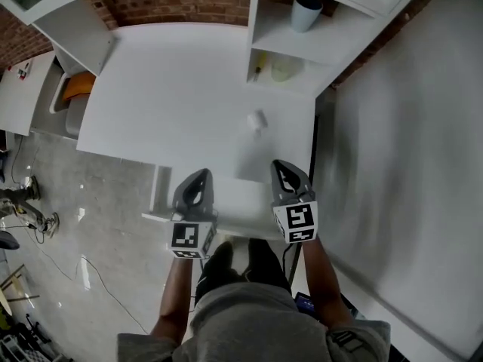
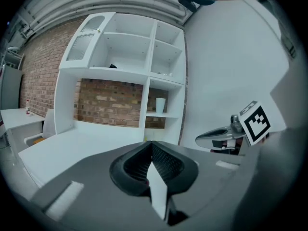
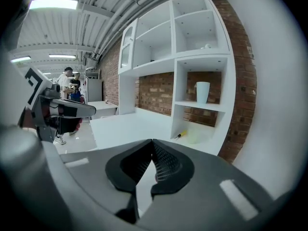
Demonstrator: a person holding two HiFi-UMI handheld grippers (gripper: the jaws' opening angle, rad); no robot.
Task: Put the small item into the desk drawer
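A small white item [image 1: 257, 121] lies on the white desk [image 1: 173, 89], towards its right side, in front of the shelf unit. The desk drawer [image 1: 241, 202] stands pulled out below the desk's front edge, and both grippers hover over it. My left gripper [image 1: 201, 175] is shut and empty, its jaws meeting at the tip [image 2: 151, 144]. My right gripper [image 1: 282, 165] is also shut with nothing in it [image 3: 152, 141]. The item lies beyond both grippers, a little nearer the right one. Each gripper view shows the other gripper alongside.
A white shelf unit [image 1: 302, 44] stands at the desk's back right with a pale cup [image 1: 306, 10], a yellow tool [image 1: 259, 65] and a pale bowl [image 1: 283, 69]. A white wall [image 1: 407, 149] runs along the right. An orange thing [image 1: 77, 86] lies beside the desk's left end.
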